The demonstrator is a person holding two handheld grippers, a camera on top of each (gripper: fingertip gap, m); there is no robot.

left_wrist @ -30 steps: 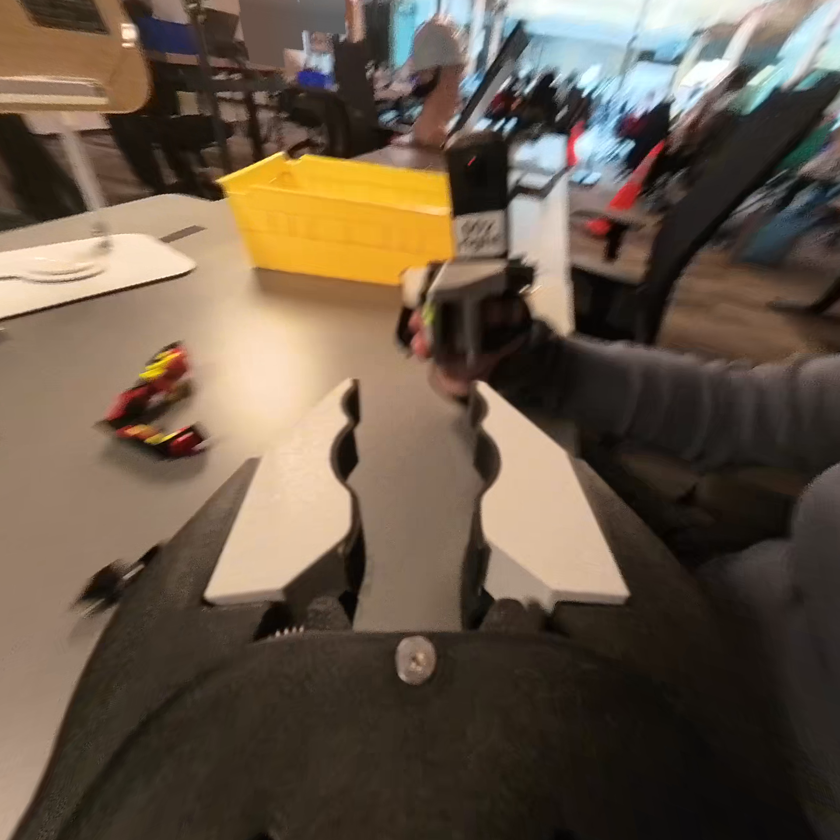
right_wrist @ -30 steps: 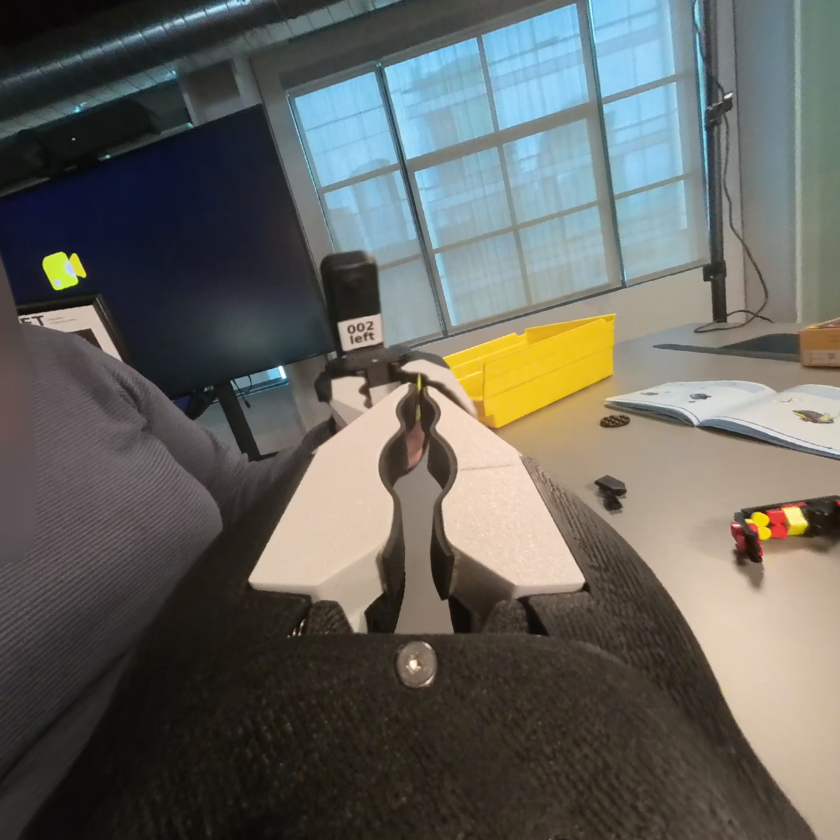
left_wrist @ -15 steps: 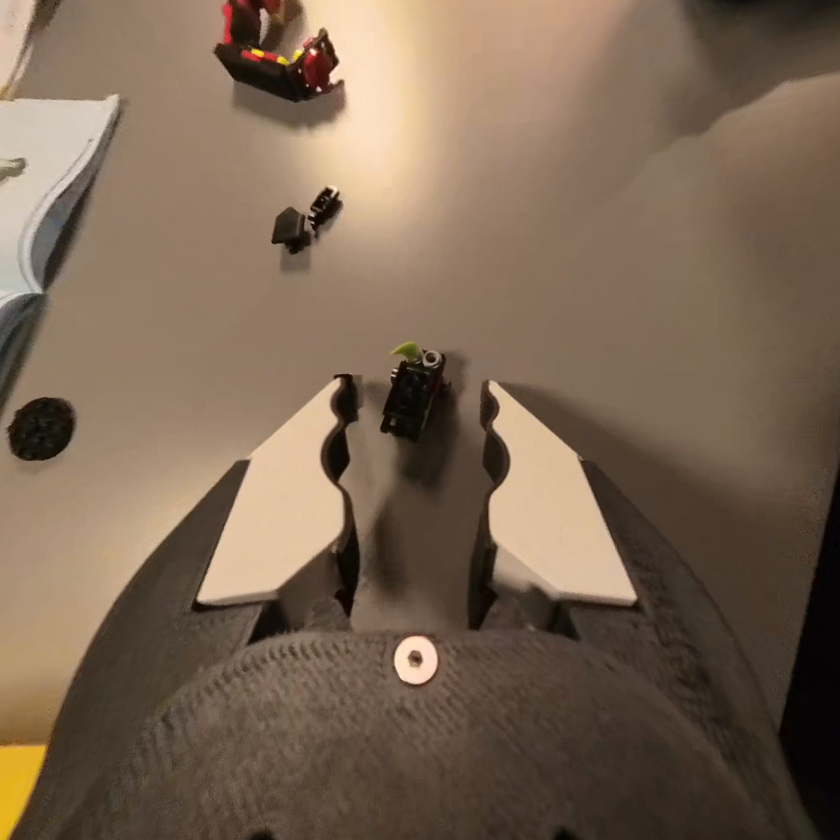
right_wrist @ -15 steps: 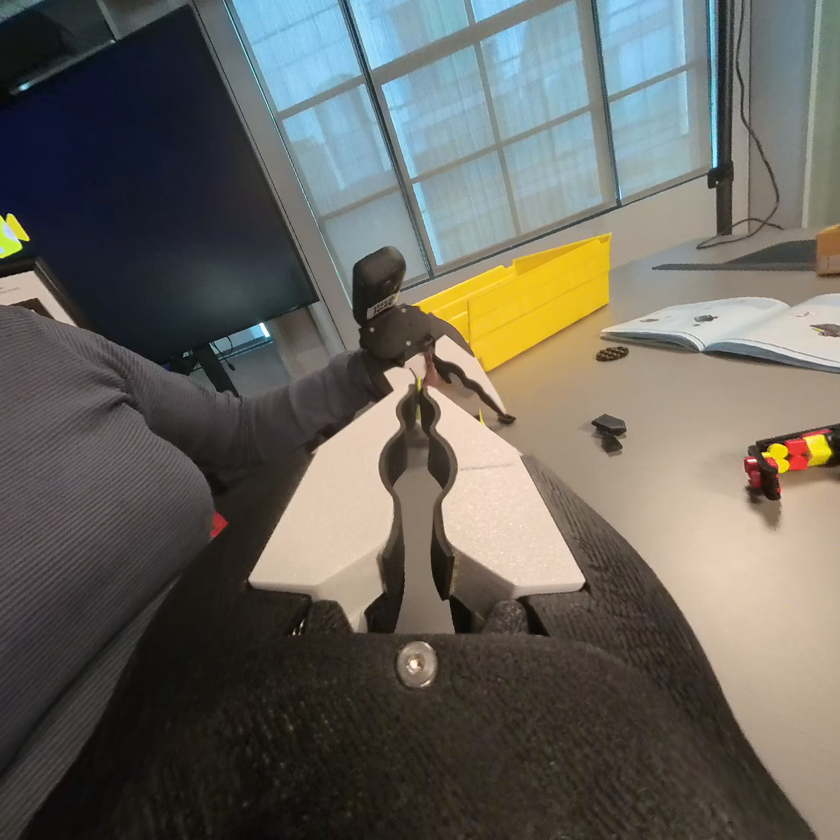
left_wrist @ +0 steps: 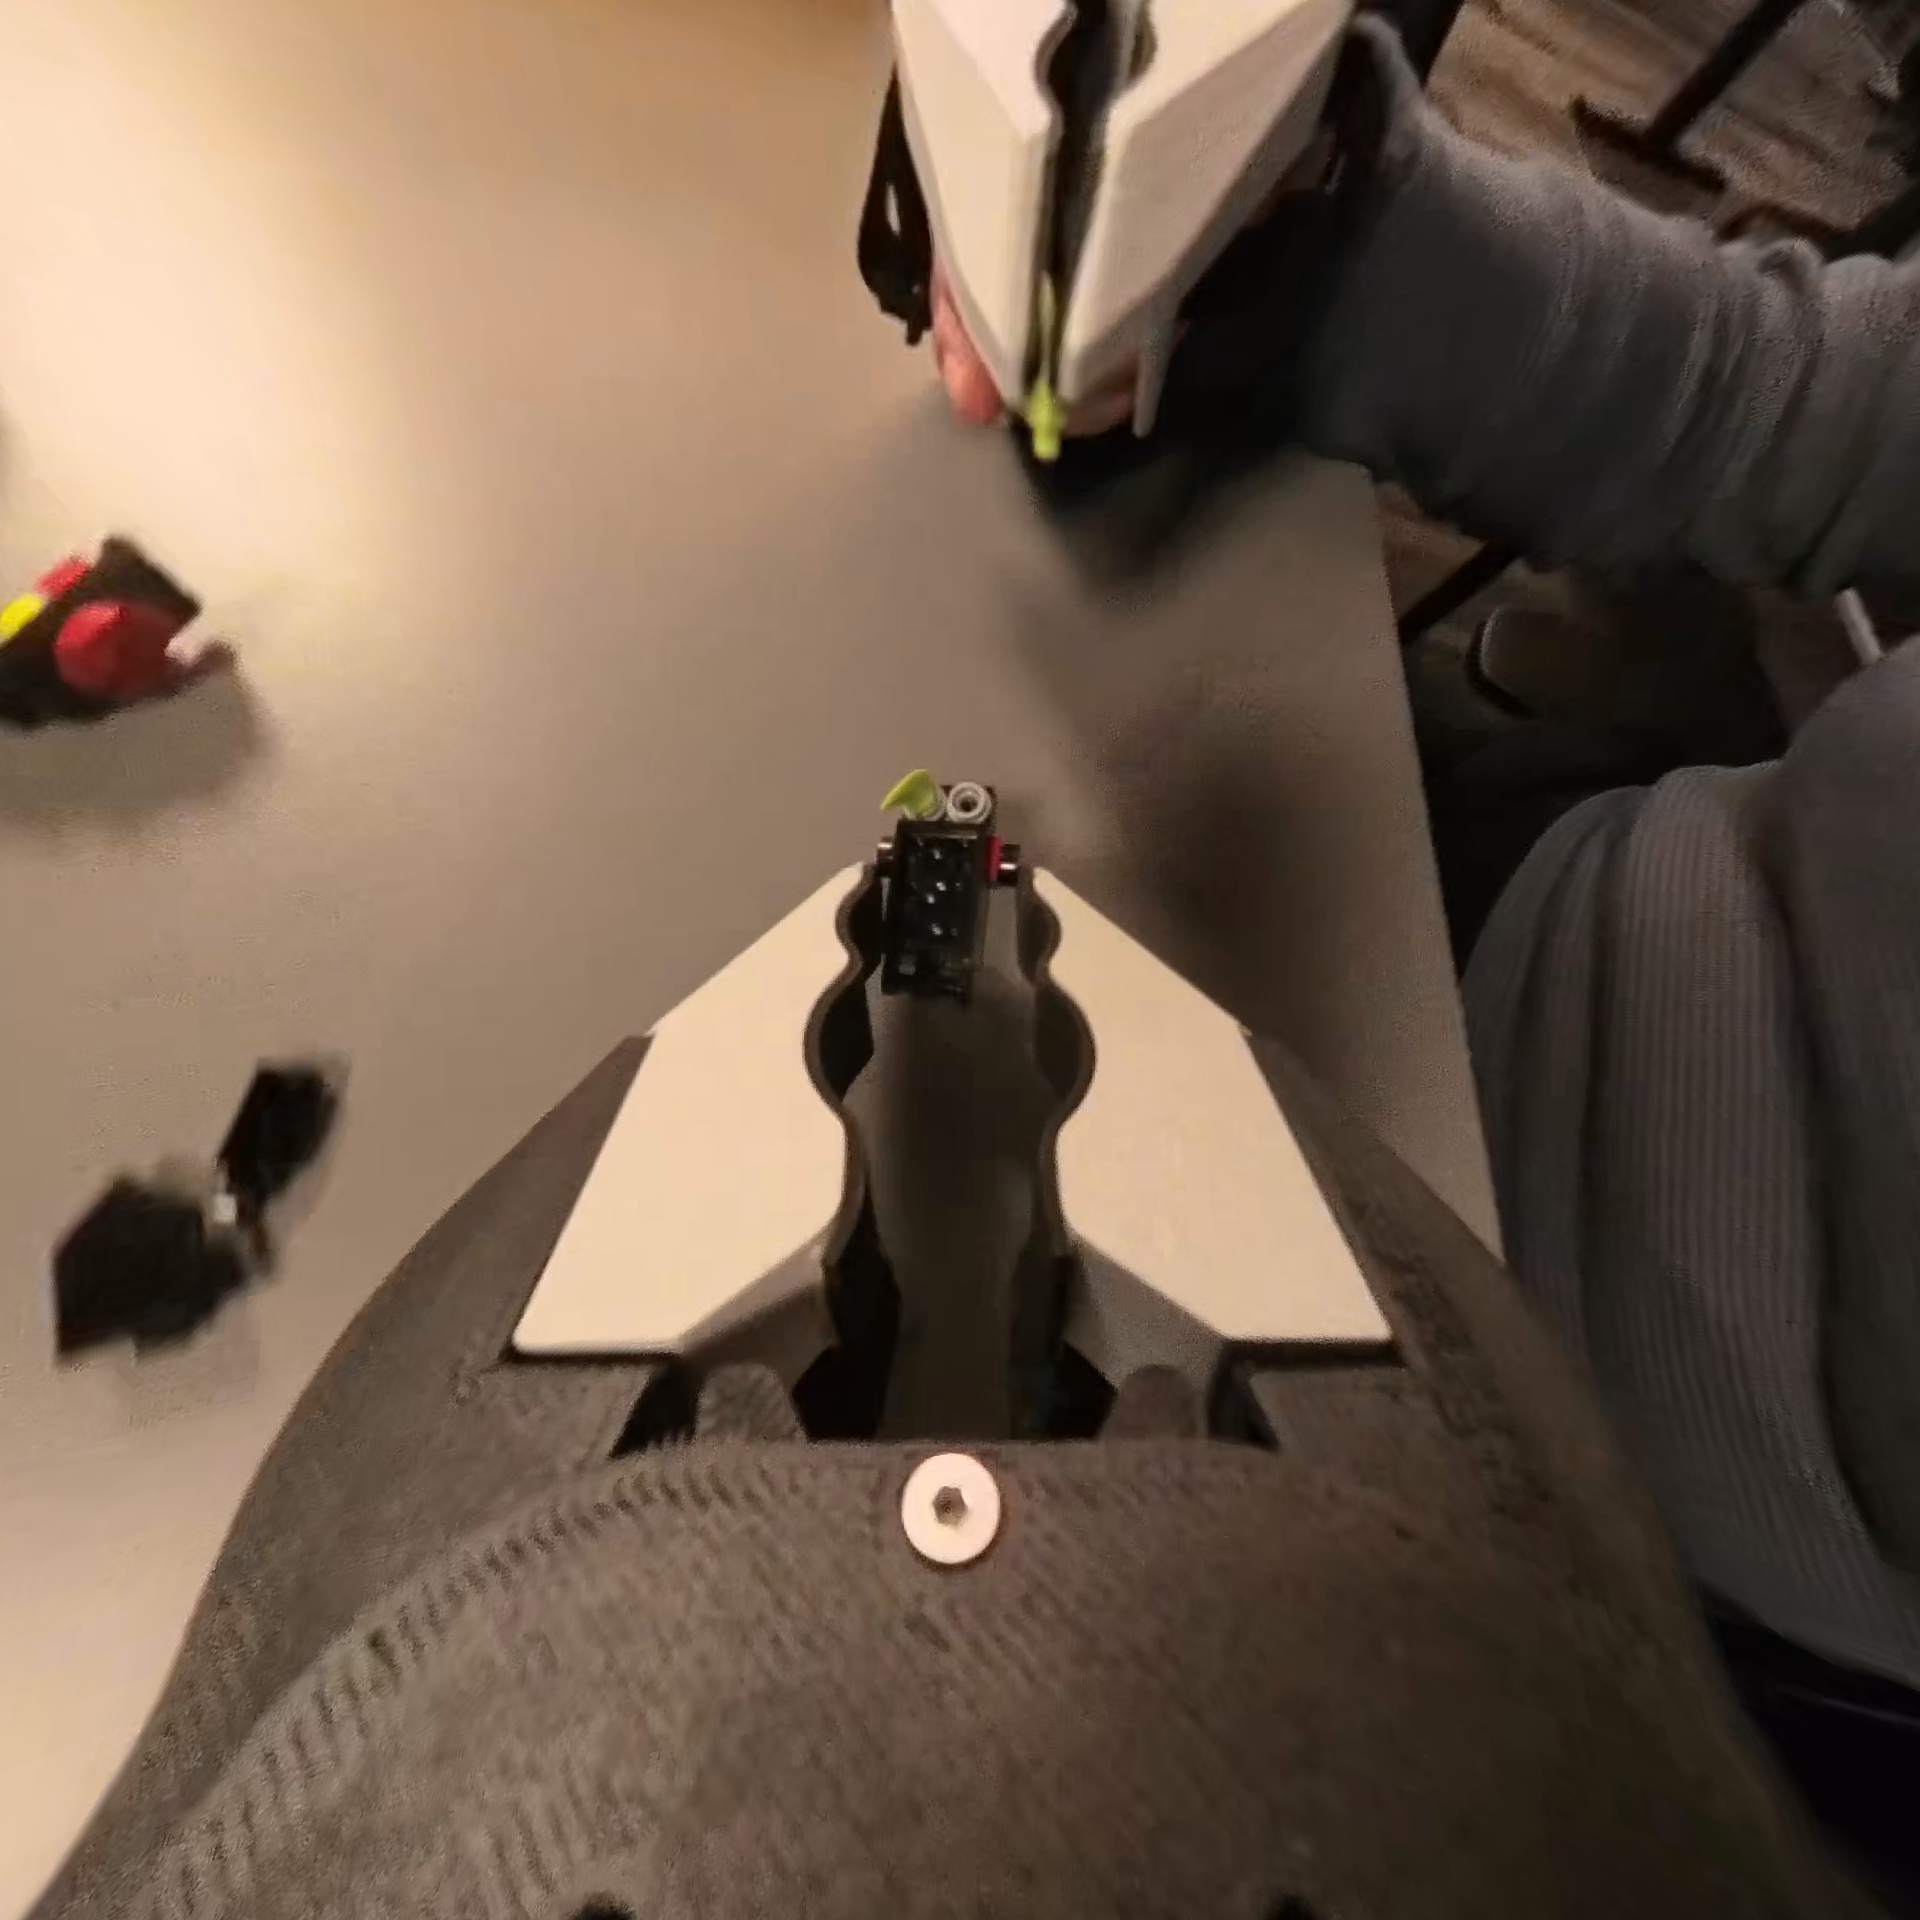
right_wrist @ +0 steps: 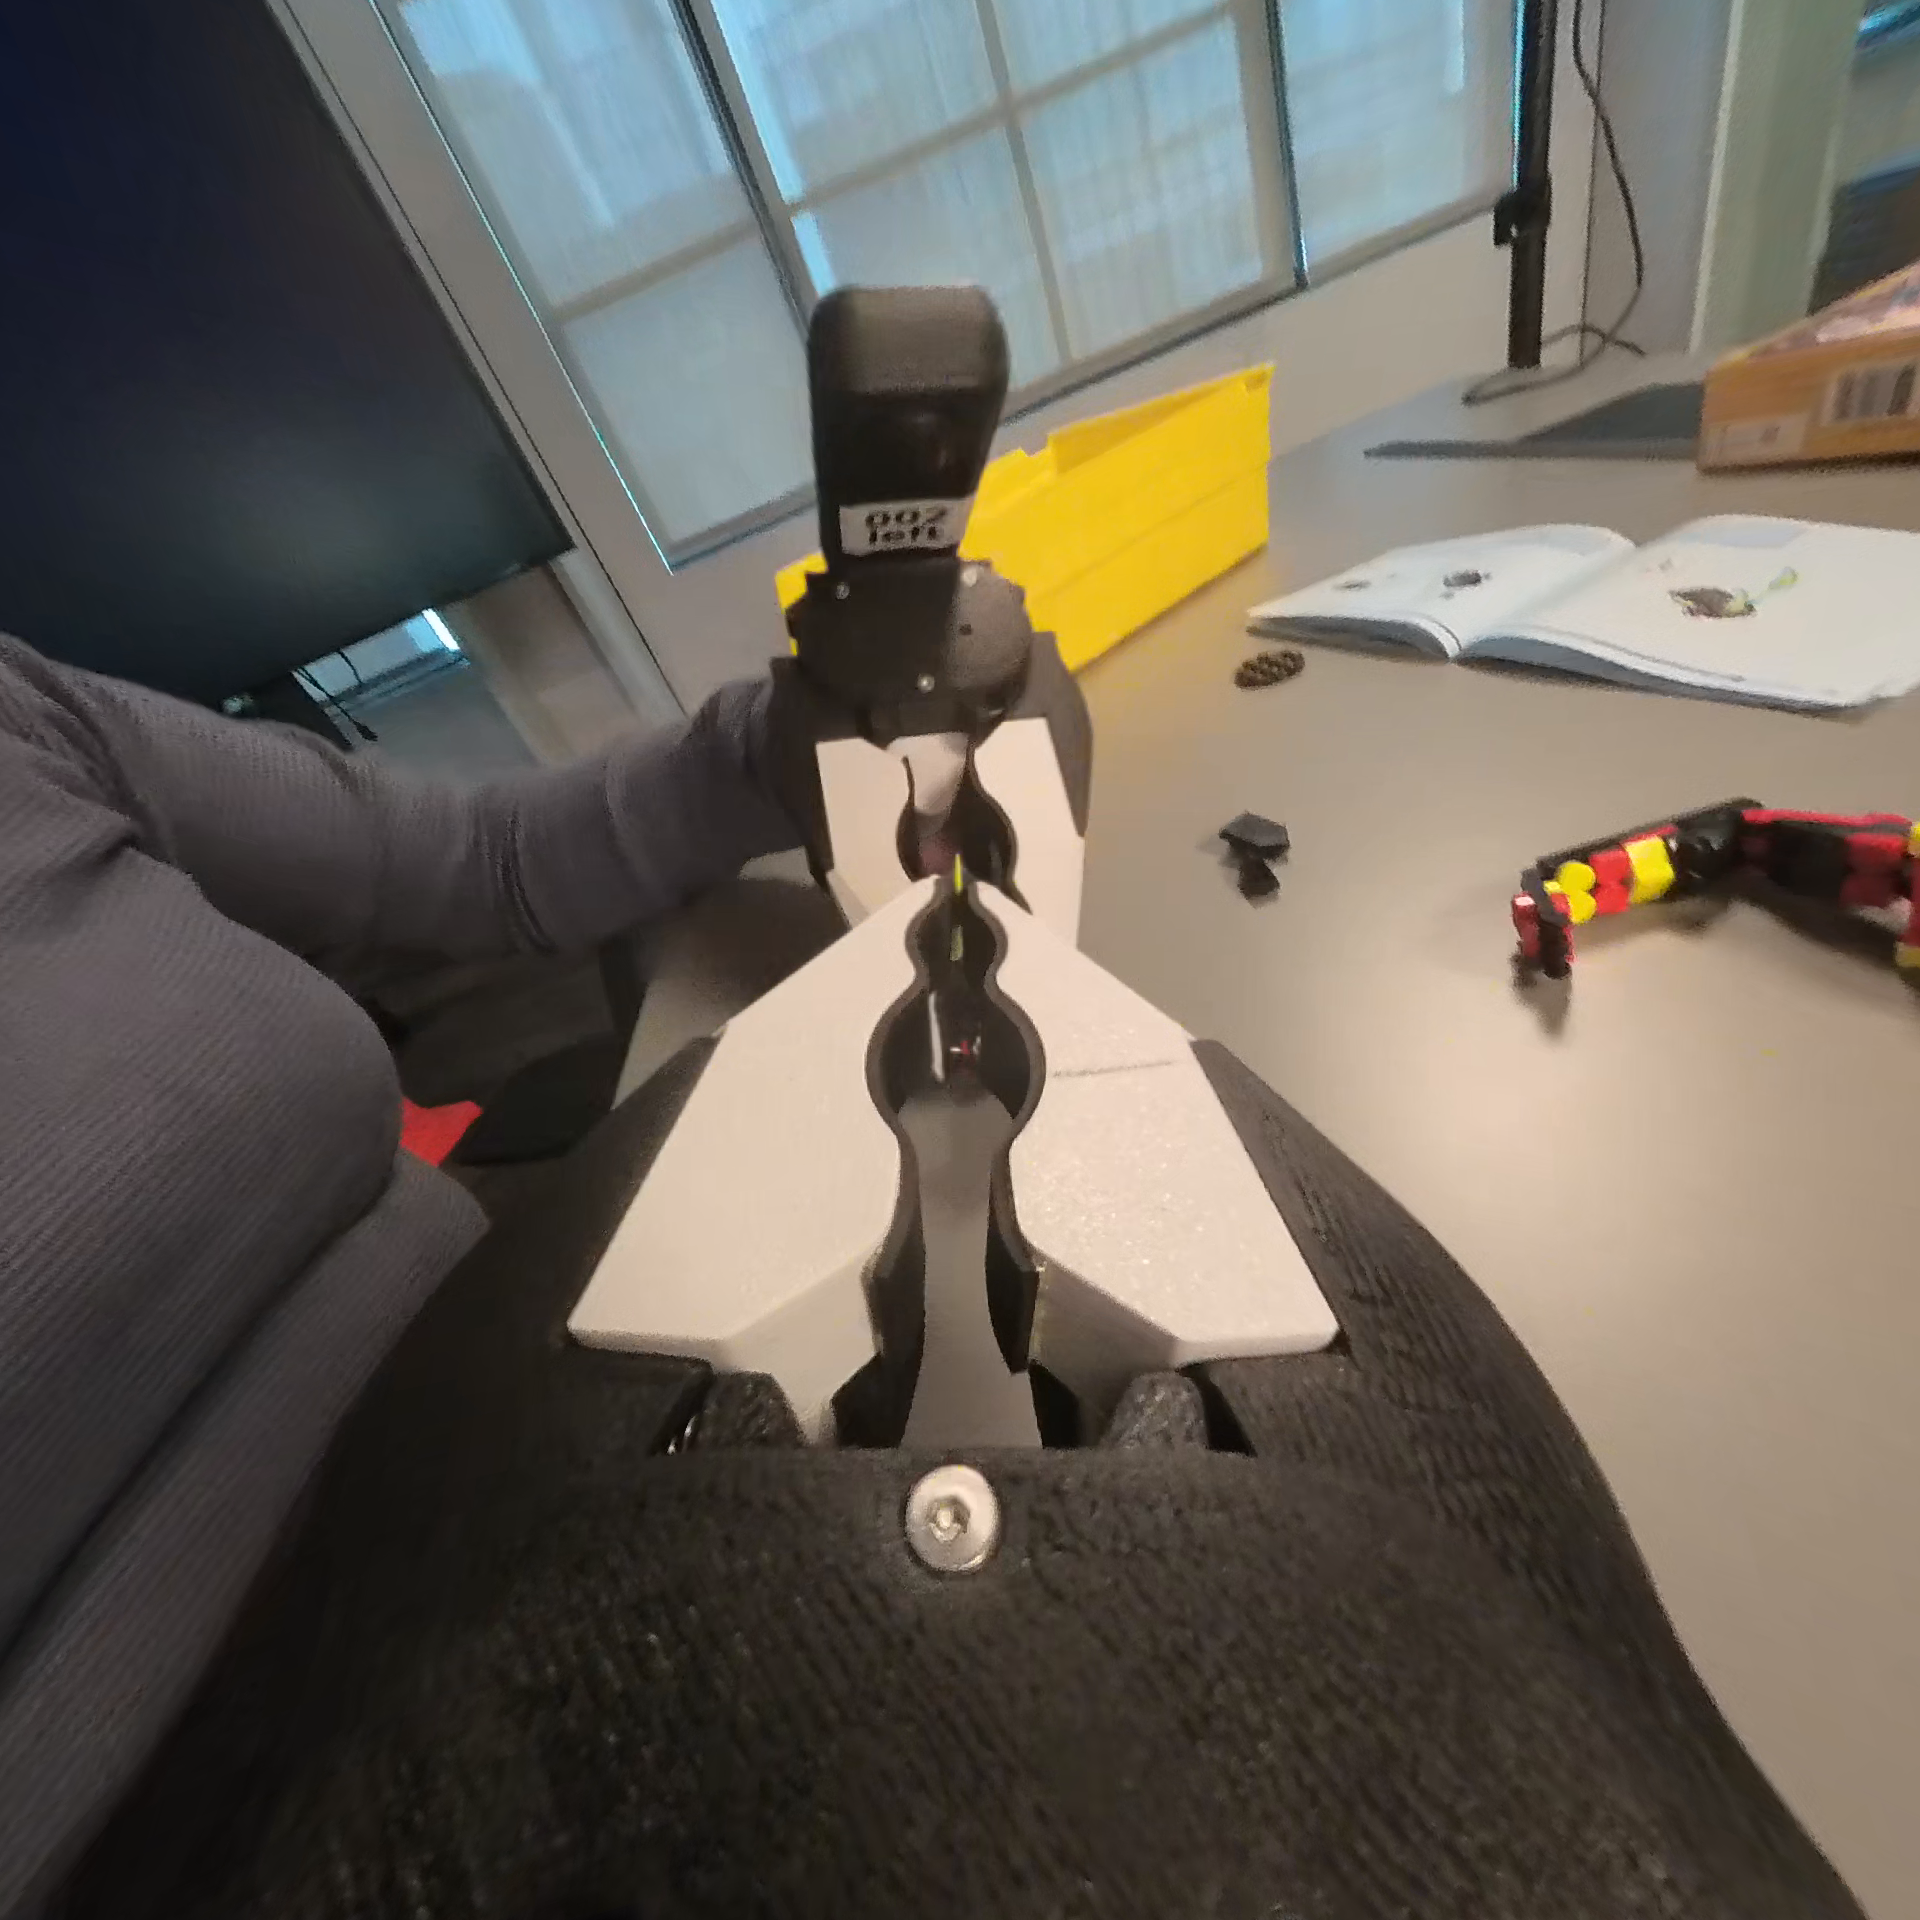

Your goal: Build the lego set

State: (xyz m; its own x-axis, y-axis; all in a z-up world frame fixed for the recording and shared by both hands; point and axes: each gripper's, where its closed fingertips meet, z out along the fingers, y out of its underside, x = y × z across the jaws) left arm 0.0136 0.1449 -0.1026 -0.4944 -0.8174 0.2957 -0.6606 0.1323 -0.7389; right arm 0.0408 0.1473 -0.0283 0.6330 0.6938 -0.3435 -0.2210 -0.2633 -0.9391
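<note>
Grey table [left_wrist: 520,416]: left claw [left_wrist: 940,883] clamps black brick assembly [left_wrist: 935,914]; right claw [right_wrist: 954,914] pinches lime sliver [right_wrist: 952,904].

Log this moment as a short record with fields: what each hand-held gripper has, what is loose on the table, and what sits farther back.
left hand-held gripper: shut on small black assembly that bears a lime part and a grey stud
right hand-held gripper: shut on thin lime piece
facing: tips point at each other, apart
loose on table: red, yellow and black build; small black parts; black round piece
farther back: yellow bin; open booklet; cardboard box
</note>
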